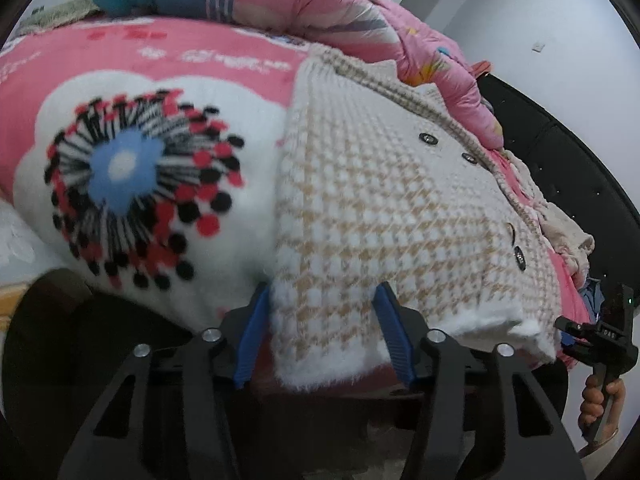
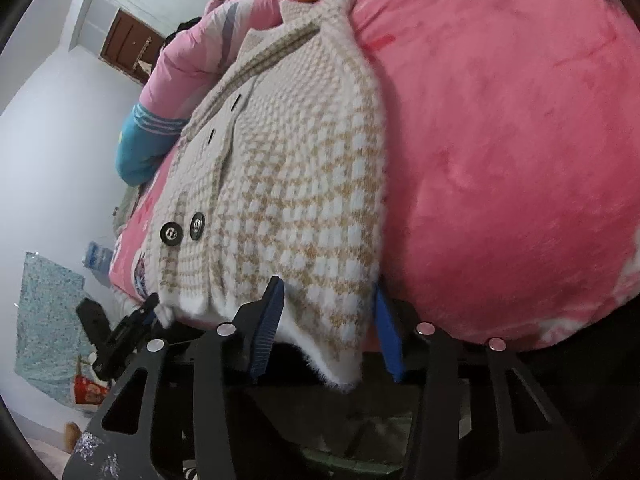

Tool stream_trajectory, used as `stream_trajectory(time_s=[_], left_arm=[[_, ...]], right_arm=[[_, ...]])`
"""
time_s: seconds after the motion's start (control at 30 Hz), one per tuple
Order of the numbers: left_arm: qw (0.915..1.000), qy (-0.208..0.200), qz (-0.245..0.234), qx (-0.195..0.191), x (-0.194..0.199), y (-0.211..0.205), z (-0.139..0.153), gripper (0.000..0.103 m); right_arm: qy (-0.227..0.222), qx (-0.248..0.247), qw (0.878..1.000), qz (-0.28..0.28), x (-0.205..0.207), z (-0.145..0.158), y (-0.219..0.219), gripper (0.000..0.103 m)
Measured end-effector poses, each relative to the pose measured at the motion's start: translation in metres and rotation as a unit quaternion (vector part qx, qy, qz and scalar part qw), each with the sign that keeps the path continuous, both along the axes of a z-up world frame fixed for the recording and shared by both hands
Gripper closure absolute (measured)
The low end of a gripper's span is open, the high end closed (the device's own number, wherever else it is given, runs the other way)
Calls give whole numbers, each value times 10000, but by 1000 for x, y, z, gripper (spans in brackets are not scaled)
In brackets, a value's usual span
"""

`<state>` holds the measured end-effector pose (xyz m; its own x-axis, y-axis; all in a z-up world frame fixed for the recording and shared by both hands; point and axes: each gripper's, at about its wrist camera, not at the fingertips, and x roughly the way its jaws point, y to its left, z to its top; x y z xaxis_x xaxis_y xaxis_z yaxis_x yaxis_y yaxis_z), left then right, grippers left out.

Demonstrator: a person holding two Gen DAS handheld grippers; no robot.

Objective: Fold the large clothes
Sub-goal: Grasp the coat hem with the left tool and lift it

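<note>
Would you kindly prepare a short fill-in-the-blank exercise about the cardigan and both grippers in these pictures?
1. The houndstooth cardigan lies on a blanket whose main colour is ____.
2. The cardigan's buttons are ____ in colour.
3. The left gripper has its jaws ____, with the cardigan's hem between them.
4. The pads on the right gripper are ____ in colour.

Missing words: pink; black; open; blue.

Bed with pink flowered blanket (image 1: 168, 60), houndstooth knit cardigan (image 1: 380, 208) spread flat on it, pink quilt (image 1: 360, 20) bunched beside
</note>
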<state>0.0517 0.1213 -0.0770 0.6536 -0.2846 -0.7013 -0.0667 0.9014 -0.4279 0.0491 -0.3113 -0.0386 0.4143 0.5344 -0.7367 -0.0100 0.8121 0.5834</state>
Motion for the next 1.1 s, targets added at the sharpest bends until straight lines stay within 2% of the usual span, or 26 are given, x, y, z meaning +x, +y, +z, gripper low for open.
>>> stream_trajectory(time_s=[0.13,0.23,0.3,0.33,0.37,0.4,0.43,0.57,0.73,0.8,0.83,0.87,0.9,0.93,1.0,1.1], left_arm=[[10000,-35,48,52,-4,-5,1,63],[9998,19,28,185,-3,-10,0,63],[9997,91,26,218,-4,-12,-1,64],[9997,96,25,239,-5,-13,0,68],[9996,78,22,278,-7,-14,3,70],[9995,60,5,305,-8,-14,5,78],[9994,28,-19,345,-9,-16,8,83],[9988,-26,-91,479,-13,-20,15,85],[9993,263,-99,243,-5,-14,5,84],[9992,277,-120,244,-3,-14,3,84],[9992,274,-133,277,-3,-15,4,84],[9991,265,-147,312,-3,-16,5,84],[9989,219,-171,379,-5,-17,7,85],[9986,146,-206,458,-8,-20,10,90],[9980,-16,-251,574,-13,-22,20,93],[9978,-397,-234,475,-25,-22,42,94]], right_arm=[[-23,135,9999,40,-7,-1,-6,72],[6,222,9997,79,-9,-3,-9,76],[2,241,9996,132,-12,-4,-9,84],[-12,257,9995,159,-14,-3,-10,92],[-63,278,9994,178,-16,-1,-10,94],[-128,275,9993,195,-18,3,-10,95],[-182,266,9992,220,-20,7,-9,95],[-351,235,9986,307,-23,17,-7,95],[-73,237,9993,295,-18,3,-1,72],[-44,204,9992,343,-20,0,0,72],[-46,179,9992,359,-21,-1,3,75],[-57,149,9991,386,-22,0,4,90],[-103,61,9991,405,-24,3,7,95],[-163,10,9990,408,-27,8,6,95],[-354,-40,9985,422,-31,22,7,96],[-628,-92,9969,461,-37,44,7,97]])
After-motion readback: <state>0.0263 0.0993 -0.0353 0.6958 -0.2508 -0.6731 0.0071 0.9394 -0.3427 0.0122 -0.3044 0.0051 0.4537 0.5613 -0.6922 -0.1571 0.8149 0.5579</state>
